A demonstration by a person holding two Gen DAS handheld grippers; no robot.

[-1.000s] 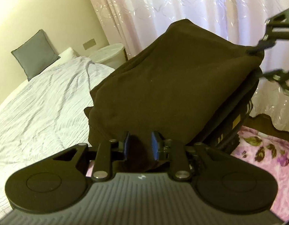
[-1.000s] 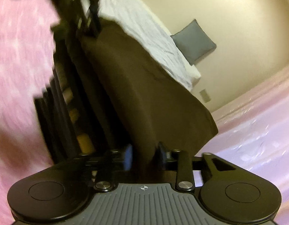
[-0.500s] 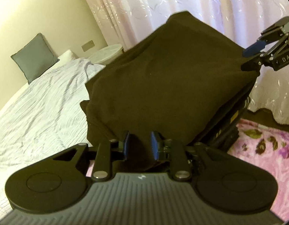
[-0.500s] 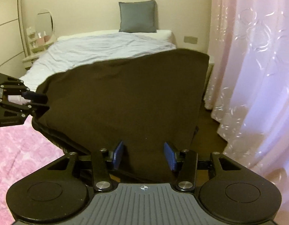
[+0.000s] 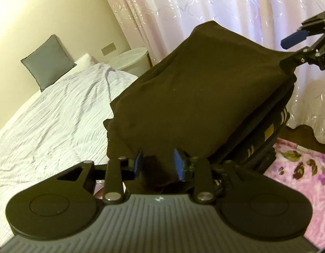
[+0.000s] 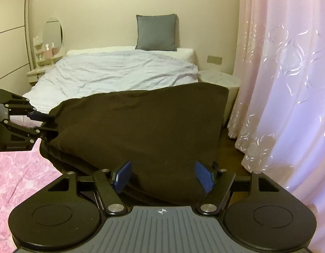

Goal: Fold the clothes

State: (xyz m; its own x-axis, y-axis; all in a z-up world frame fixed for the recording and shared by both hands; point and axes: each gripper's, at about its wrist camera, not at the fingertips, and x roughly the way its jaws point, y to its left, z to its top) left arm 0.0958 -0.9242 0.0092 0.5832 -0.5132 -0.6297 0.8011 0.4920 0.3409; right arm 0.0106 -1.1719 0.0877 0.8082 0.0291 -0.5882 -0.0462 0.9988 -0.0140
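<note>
We see folded brown garment (image 6: 141,124) atop striped clothes stack (image 5: 265,135), blocking bed's (image 6: 111,71) foot. Our left gripper (image 5: 158,162) jaws opening, cloth corner between. Our right gripper (image 6: 162,175) jaws opening wide, pads off cloth. Curtain (image 6: 289,84) beside stack.

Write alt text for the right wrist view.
The right gripper is opening, its blue pads off the folded brown garment between them. The left gripper meets its left corner. Behind: bed, grey pillow, pink curtain.
</note>
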